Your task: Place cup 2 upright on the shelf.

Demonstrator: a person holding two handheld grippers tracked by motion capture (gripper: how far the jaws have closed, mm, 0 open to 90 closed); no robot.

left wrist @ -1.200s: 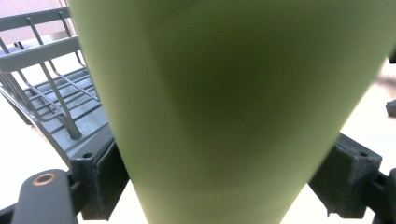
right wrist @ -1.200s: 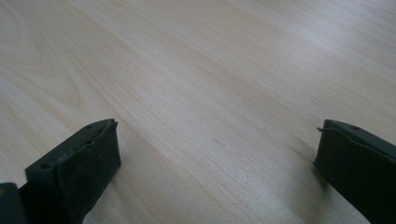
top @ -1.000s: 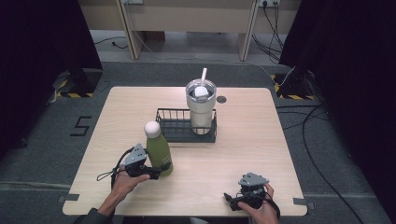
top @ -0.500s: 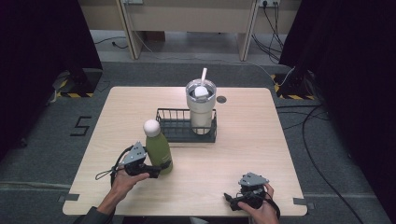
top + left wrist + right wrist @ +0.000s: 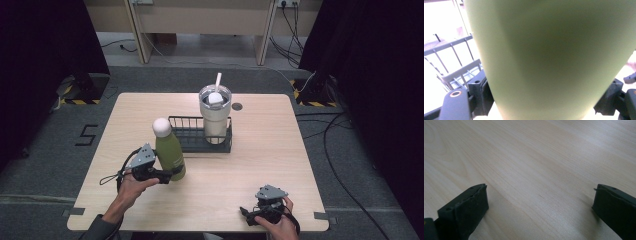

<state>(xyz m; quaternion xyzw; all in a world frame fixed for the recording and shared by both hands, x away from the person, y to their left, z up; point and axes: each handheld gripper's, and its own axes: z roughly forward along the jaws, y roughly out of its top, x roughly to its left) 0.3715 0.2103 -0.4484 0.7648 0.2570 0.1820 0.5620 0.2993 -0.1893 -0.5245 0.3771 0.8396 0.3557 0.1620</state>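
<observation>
Left gripper (image 5: 167, 175) has its fingers clamped low on the green bottle (image 5: 169, 152), left of centre by the wire rack (image 5: 197, 142), so it could tip or clip the rack's rim, while the right gripper (image 5: 250, 214) sits released lower right.
</observation>
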